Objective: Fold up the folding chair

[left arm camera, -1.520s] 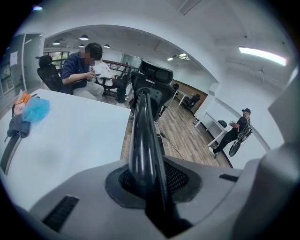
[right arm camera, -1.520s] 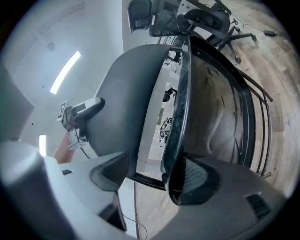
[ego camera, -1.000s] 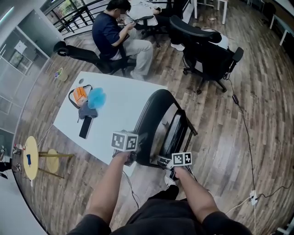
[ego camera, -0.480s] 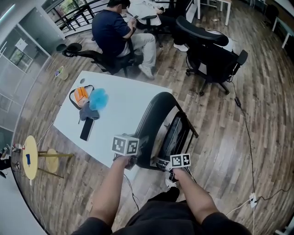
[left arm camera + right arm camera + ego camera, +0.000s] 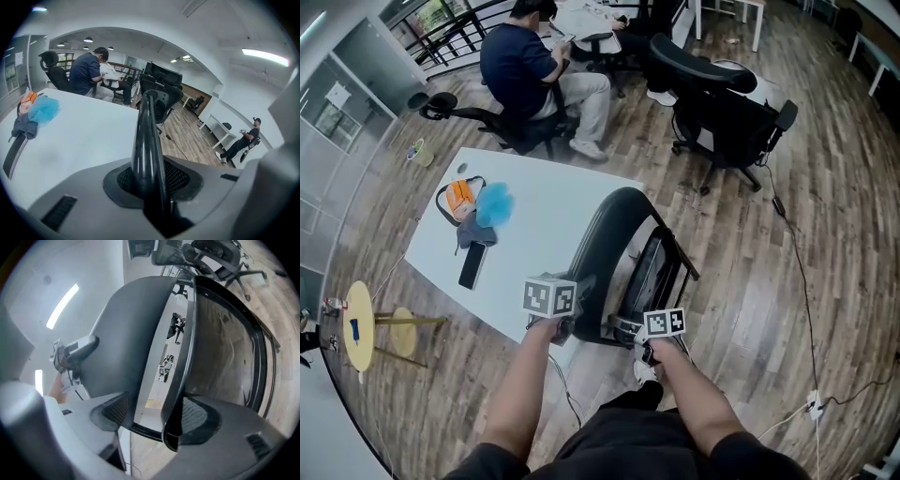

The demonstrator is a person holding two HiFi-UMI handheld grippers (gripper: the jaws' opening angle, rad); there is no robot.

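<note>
While the head view shows only the marker cubes above the hands, each gripper view shows the grip itself. The folding chair stands on the wood floor, against the near edge of the white table, back and seat close together but not flat. Left gripper: in its own view the thin black edge of the chair back runs up between the jaws and fills the gap; the jaws have just been opening slightly, pads against the edge. Right gripper: its view shows the jaws set wide, clamped across two parts at once, the grey back panel at one pad and the black seat rim at the other, a narrow gap between them.
</note>
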